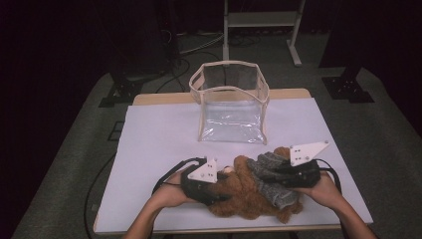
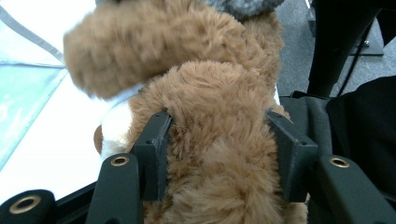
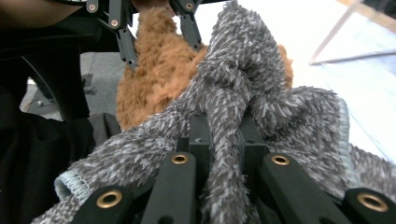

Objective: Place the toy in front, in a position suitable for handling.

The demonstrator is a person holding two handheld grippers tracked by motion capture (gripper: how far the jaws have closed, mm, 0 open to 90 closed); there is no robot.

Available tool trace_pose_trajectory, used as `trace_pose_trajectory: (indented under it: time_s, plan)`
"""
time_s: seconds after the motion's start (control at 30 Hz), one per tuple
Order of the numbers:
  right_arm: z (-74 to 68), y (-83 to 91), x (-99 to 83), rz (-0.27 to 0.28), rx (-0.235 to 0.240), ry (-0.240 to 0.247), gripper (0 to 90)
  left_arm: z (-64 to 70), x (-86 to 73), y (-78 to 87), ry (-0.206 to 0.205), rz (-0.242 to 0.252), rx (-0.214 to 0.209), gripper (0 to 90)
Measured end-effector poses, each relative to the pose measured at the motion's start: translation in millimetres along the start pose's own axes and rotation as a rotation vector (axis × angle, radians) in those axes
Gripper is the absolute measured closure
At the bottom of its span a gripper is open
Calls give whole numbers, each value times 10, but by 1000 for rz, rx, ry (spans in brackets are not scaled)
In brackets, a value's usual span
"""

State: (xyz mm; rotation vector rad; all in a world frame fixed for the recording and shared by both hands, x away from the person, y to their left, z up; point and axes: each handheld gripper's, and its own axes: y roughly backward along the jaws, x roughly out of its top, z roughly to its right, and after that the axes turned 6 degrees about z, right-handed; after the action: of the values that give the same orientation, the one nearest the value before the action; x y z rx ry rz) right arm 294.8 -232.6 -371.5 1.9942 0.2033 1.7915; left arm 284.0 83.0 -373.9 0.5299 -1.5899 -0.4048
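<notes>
The shaggy brown plush bear (image 1: 244, 191) lies on its side near the front edge of the white-topped bench (image 1: 149, 149), wearing a fuzzy grey knit garment (image 1: 273, 181). My left tongs (image 2: 217, 140) are clamped on the bear's brown fur; my right tongs (image 3: 224, 140) pinch a fold of the garment. The clear plastic open-topped bag (image 1: 230, 102) stands toward the rear edge, with bare bench between.

I see a tan-brown plush bear (image 1: 244, 191) with a white patch, wearing a flecked grey-and-white fuzzy garment (image 1: 273, 179) hemmed pale blue. My jaws are black. The clear bag (image 1: 230, 102) has cream trim.
</notes>
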Motion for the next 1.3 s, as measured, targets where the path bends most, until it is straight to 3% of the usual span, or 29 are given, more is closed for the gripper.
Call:
trace_pose_trajectory:
  time_s: [0.13, 0.27, 0.4, 0.5, 0.53, 0.57, 0.7, 0.77, 0.87, 0.97, 1.07, 1.17, 1.3]
  plan:
    - [-22, 138, 93, -1, -46, 28, 794, -14, 23, -2, 8, -8, 17, 460]
    - [-13, 99, 67, -19, -51, 38, 795, -15, 24, -1, 11, -12, 15, 461]
    - [100, 178, -92, 16, -51, -7, 795, -8, 1, 7, 15, -3, 11, 461]
    - [204, 286, -157, 23, -92, -32, 794, -5, -2, 7, 12, -1, 8, 461]
    - [310, 384, -196, 12, -136, -53, 794, 2, 1, 8, 5, -4, 8, 461]
    - [352, 419, -210, 8, -150, -61, 794, 9, 0, 8, 4, -3, 8, 461]
    - [473, 523, -257, 9, -180, -102, 794, 23, -12, 18, 3, 0, 2, 457]
    - [457, 530, -241, 15, -178, -102, 794, 21, -11, 16, 3, -1, 0, 456]
    - [326, 460, -87, 35, -148, -48, 792, 17, 15, 6, -5, -13, -5, 455]
    - [284, 344, -23, 9, -128, -18, 792, 21, 12, 16, -7, -13, -3, 453]
    - [346, 338, -111, -19, -155, -49, 792, 19, -8, 31, 6, 5, 10, 453]
    - [343, 411, -145, 12, -166, -77, 792, -10, -6, 14, 17, 15, 14, 458]
    - [186, 410, 73, 54, -132, -26, 792, -58, 49, -26, 25, 11, 26, 463]
